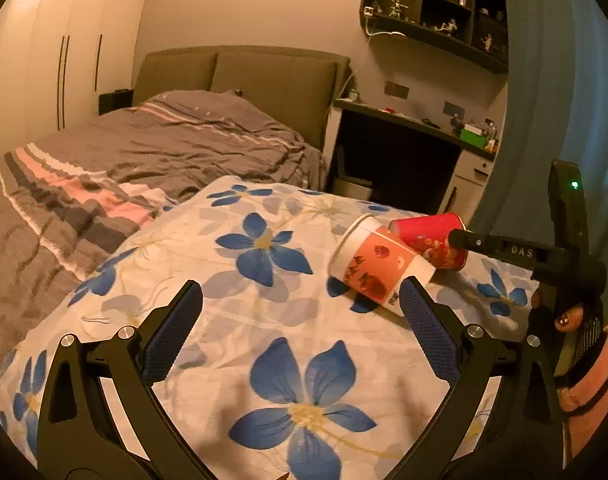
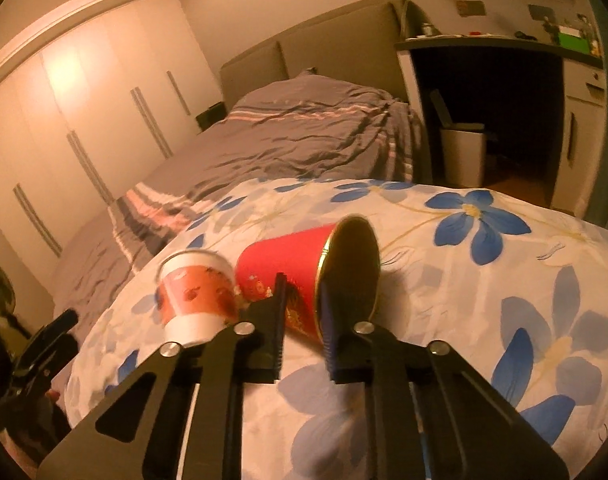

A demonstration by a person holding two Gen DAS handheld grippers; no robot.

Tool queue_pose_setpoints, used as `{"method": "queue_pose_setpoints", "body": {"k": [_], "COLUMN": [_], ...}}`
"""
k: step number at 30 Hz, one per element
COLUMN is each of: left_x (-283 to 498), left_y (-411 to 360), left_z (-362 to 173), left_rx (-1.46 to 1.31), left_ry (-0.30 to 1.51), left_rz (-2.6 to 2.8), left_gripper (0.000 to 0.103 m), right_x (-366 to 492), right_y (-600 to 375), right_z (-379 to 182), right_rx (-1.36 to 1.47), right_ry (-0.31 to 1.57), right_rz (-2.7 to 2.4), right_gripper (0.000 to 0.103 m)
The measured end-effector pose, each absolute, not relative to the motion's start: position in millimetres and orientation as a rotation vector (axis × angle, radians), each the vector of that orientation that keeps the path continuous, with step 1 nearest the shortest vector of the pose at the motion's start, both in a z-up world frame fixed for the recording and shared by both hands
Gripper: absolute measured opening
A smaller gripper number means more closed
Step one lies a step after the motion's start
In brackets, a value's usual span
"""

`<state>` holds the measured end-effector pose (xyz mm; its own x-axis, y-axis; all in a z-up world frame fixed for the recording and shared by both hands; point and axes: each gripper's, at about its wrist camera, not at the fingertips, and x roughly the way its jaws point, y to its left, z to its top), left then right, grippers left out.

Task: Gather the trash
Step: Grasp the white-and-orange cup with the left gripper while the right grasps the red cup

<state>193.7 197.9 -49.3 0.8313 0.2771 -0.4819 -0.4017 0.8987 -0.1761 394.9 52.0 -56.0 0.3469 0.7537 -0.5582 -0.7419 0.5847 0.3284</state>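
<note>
left tool [image 1: 300, 312]: jaws spread wide, nothing between them
right tool [image 2: 304, 308]: jaws narrowed around red cup's [image 2: 288, 272] rim wall

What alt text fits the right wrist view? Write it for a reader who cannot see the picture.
The right tool is clamped on the wall of a red paper cup lying on its side on a blue-flowered quilt. An orange-and-white paper cup sits just left of it; a grey bed and a white bin are behind.

A floral quilt [image 1: 264, 320] tops the grey striped bed [image 1: 164, 140] — a desk [image 1: 415, 124] stands beside it.
</note>
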Motion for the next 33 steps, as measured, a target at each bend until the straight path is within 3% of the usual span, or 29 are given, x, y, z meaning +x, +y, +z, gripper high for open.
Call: {"method": "queue_pose_setpoints", "body": {"k": [5,21,28,33], "left_x": [209,312,314,312], "left_y": [191,175,183,179], "left_z": [-48,-67,-79,-79], "left_rx": [-0.317,-0.435,-0.484,-0.484], "left_ry": [0.48,0.653,0.683,0.671], "left_rz": [0.334,0.391,0.342,0.297], "left_gripper": [0.097,0.096,0.072,0.065], "right_x": [378,314,310,304], "right_y": [35,-42,-54,-56], "right_z": [-50,-45,-48,-47], "right_rx": [0.055,0.115,0.156,0.155], "right_ry": [0.677,0.511,0.514,0.512], "right_rz": [0.954,0.805,0.828,0.838], "right_gripper": [0.004,0.004,0.004,0.004]}}
